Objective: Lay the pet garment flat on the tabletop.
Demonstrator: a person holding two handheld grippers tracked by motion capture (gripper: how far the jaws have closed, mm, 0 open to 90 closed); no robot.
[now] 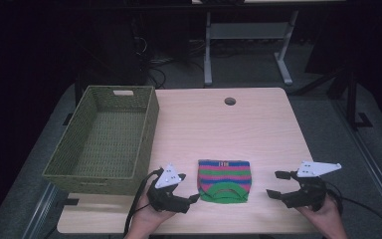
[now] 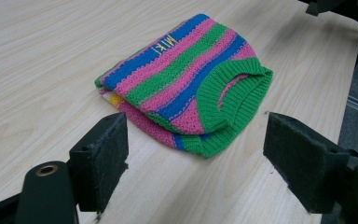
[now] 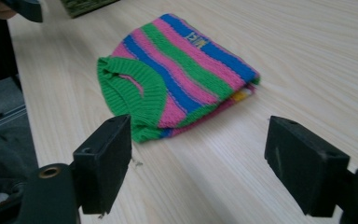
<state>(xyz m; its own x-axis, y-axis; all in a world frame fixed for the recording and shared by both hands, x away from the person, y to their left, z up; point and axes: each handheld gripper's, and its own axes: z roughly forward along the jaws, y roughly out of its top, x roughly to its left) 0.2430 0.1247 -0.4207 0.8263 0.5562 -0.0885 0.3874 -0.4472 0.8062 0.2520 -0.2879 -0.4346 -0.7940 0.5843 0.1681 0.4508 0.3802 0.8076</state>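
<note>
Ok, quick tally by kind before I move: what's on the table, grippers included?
Folded striped knitted garment: 1
Green woven basket: 1
Grippers: 2, left gripper and right gripper, both open
Total: 4

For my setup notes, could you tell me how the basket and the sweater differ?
The basket is plain olive, woven and open-topped; the sweater is striped pink, green and blue, folded flat. The basket sits at the table's left edge and looks empty; the sweater lies between the open left gripper and right gripper.
</note>
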